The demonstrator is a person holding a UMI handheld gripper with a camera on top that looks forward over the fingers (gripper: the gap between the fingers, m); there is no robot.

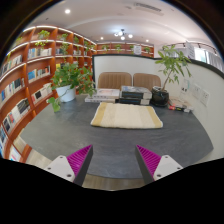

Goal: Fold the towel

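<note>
Grey surface (60, 125) fills frame centre; towel (126, 115) lies flat mid-frame, well beyond hand-held gripper (114, 160), fingers spread wide, holding nothing.

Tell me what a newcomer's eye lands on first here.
First the pale towel, lying flat on the grey table beyond the open gripper. Then the bookshelves along the wall to one side, and a leafy plant beside them at the table's far end.
</note>
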